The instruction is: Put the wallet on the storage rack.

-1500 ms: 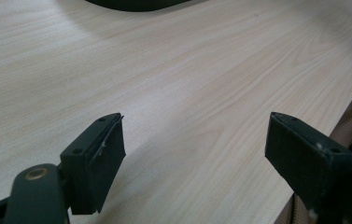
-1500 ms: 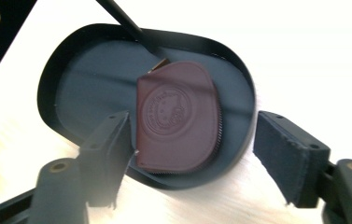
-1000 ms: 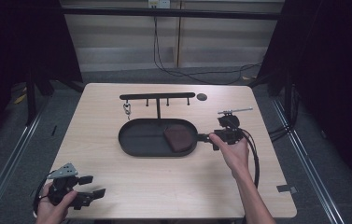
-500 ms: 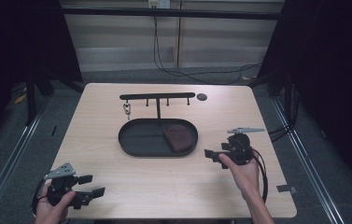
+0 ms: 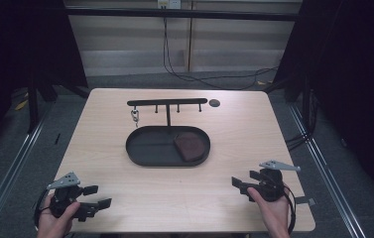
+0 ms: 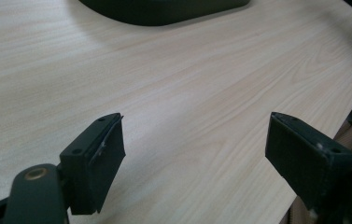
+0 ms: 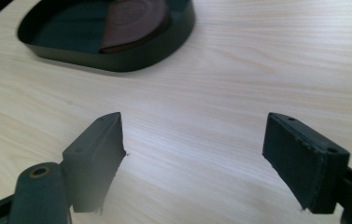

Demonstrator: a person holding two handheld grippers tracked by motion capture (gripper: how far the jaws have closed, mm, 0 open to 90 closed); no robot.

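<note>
A black oval tray [image 5: 142, 159] lies mid-table with a brown flat piece [image 5: 190, 145] in its right end. My right gripper [image 5: 240, 188] is held near the table's front right corner, well short of the tray. It is open, its jaws have just been closing a little, and nothing is between them. In the right gripper view the gripper [image 7: 194, 135] hovers over bare wood, with the tray [image 7: 117, 63] and the brown piece [image 7: 131, 16] ahead. My left gripper [image 5: 98, 196] rests open at the front left; the gripper [image 6: 194, 135] is empty.
Behind the tray stands a black T-shaped rack [image 5: 167, 102] with pegs, and a metal clip [image 5: 135, 117] hangs from its left end. A small dark disc [image 5: 214, 103] lies by the rack's right end. The table's front edge is close under both hands.
My right gripper has drawn back from the tray's right end toward the front right corner and come lower. The left gripper has stayed where it was.
</note>
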